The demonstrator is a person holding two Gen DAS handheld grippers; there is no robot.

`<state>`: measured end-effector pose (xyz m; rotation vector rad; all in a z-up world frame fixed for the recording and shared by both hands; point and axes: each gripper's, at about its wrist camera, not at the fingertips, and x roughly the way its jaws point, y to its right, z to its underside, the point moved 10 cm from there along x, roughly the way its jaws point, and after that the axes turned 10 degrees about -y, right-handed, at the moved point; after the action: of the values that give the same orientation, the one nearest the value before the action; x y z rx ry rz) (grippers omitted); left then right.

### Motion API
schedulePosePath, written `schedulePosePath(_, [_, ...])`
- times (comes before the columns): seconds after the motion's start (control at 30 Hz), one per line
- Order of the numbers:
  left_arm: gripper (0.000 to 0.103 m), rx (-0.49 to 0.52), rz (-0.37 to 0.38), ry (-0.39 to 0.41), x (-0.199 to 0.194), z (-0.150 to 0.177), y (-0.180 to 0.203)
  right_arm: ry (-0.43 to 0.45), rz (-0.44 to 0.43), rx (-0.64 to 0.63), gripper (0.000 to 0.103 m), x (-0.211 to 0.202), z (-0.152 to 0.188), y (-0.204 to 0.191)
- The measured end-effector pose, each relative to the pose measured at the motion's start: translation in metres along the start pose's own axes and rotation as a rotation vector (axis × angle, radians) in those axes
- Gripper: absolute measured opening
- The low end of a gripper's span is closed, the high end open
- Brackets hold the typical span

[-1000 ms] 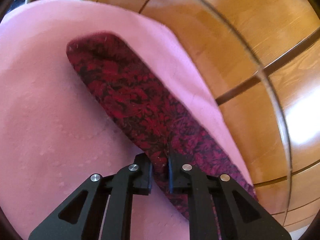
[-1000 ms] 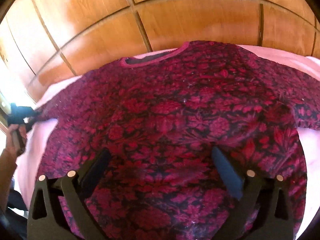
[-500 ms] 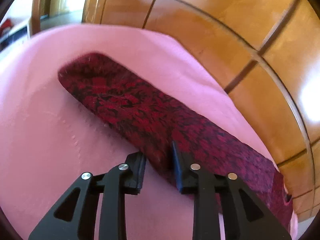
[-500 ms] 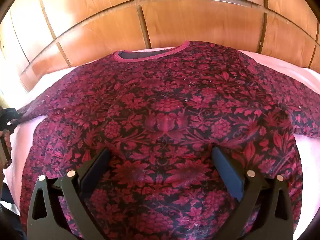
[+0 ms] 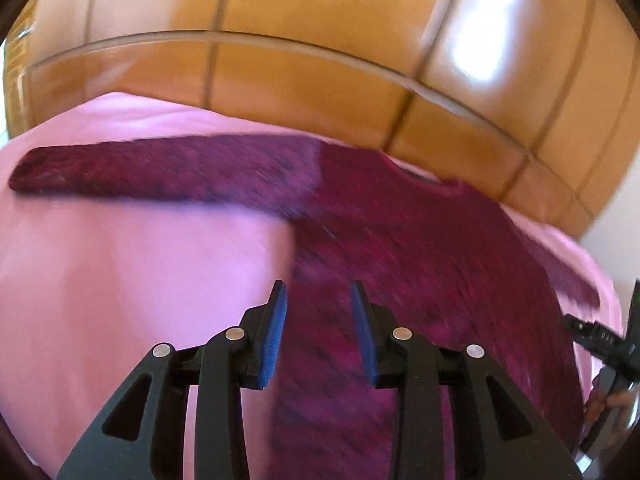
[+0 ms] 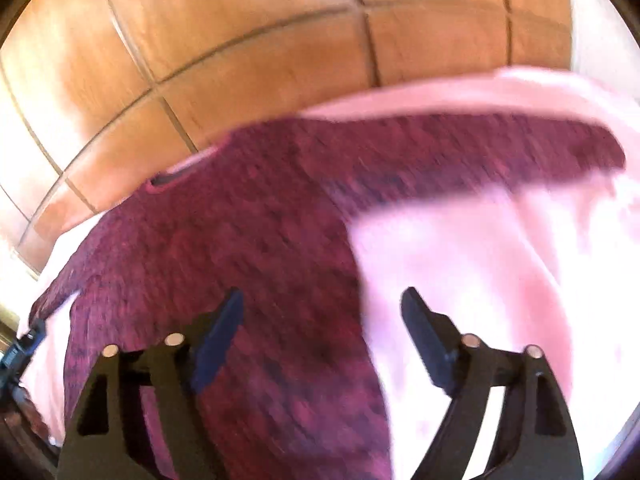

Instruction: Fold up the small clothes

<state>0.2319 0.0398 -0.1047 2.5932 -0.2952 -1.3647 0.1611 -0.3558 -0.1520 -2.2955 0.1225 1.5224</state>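
A dark red patterned long-sleeved top (image 5: 420, 264) lies flat on a pink sheet (image 5: 132, 280), neckline toward the wooden panels. Its left sleeve (image 5: 160, 172) stretches out to the left. My left gripper (image 5: 317, 286) hovers over the top's left side edge; its jaws are opening, with nothing pinched between the blue pads. In the right wrist view the top (image 6: 240, 248) fills the left half and its right sleeve (image 6: 500, 148) reaches right. My right gripper (image 6: 320, 312) hangs over the top's right side edge, its jaws closing but still wide apart and not pressing the cloth. Both views are motion-blurred.
Glossy wooden panels (image 5: 320, 80) rise right behind the pink sheet. A white wall (image 6: 600, 40) shows at the far right. The other gripper and a hand show at the picture edges: the right one (image 5: 600, 340), the left one (image 6: 20, 348).
The left gripper let go of the sleeve, opened and swung over to the top's left side. The right gripper slid from the middle of the top to its right edge, jaws narrower.
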Motion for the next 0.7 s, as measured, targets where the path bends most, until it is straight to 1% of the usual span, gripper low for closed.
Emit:
schedulePosePath(0.03, [0.031, 0.016, 0.022, -0.023, 0.005, 0.011, 0.012, -0.037, -0.032, -0.006, 0.066, 0.001, 0.015, 0.002])
schedulePosePath(0.1, [0.031, 0.029, 0.029, -0.06, 0.013, 0.028, 0.022, -0.081, -0.078, -0.035, 0.058, -0.003, 0.038, 0.001])
schedulePosePath(0.13, [0.031, 0.04, 0.022, -0.063, 0.013, 0.037, 0.026, -0.093, -0.089, -0.057, 0.052, -0.007, 0.047, -0.003])
schedulePosePath(0.17, [0.031, 0.04, 0.017, -0.067, 0.016, 0.039, 0.026, -0.1, -0.088, -0.068, 0.048, -0.01, 0.054, -0.005])
schedulePosePath(0.2, [0.031, 0.044, 0.018, -0.089, 0.02, 0.049, 0.028, -0.11, -0.083, -0.078, 0.032, -0.012, 0.062, -0.005])
schedulePosePath(0.23, [0.031, 0.046, 0.014, -0.099, 0.018, 0.057, 0.026, -0.117, -0.075, -0.099, 0.02, -0.014, 0.07, -0.005])
schedulePosePath(0.3, [0.031, 0.06, -0.003, -0.098, 0.015, 0.069, 0.024, -0.105, -0.052, -0.138, 0.013, -0.022, 0.077, -0.006])
schedulePosePath(0.4, [0.031, 0.069, -0.012, -0.096, 0.007, 0.079, 0.016, -0.071, -0.045, -0.146, 0.012, -0.043, 0.08, -0.003])
schedulePosePath(0.47, [0.031, 0.077, -0.013, -0.098, 0.003, 0.087, 0.01, -0.083, 0.009, -0.167, 0.012, -0.039, 0.087, 0.008])
schedulePosePath(0.5, [0.031, 0.091, -0.027, -0.098, 0.001, 0.088, 0.01, -0.103, 0.018, -0.164, 0.012, -0.032, 0.09, 0.009])
schedulePosePath(0.57, [0.031, 0.114, -0.049, -0.107, -0.005, 0.087, 0.013, -0.106, -0.03, -0.136, 0.014, -0.03, 0.089, 0.012])
schedulePosePath(0.6, [0.031, 0.112, -0.049, -0.106, -0.007, 0.086, 0.013, -0.113, -0.051, -0.121, 0.018, -0.03, 0.088, 0.014])
schedulePosePath(0.63, [0.031, 0.11, -0.039, -0.109, -0.009, 0.083, 0.018, -0.117, -0.091, -0.093, 0.031, -0.032, 0.084, 0.018])
schedulePosePath(0.67, [0.031, 0.114, -0.028, -0.108, -0.01, 0.079, 0.021, -0.113, -0.123, -0.06, 0.036, -0.035, 0.079, 0.022])
schedulePosePath(0.7, [0.032, 0.12, -0.022, -0.098, -0.011, 0.074, 0.026, -0.095, -0.145, -0.022, 0.043, -0.039, 0.071, 0.03])
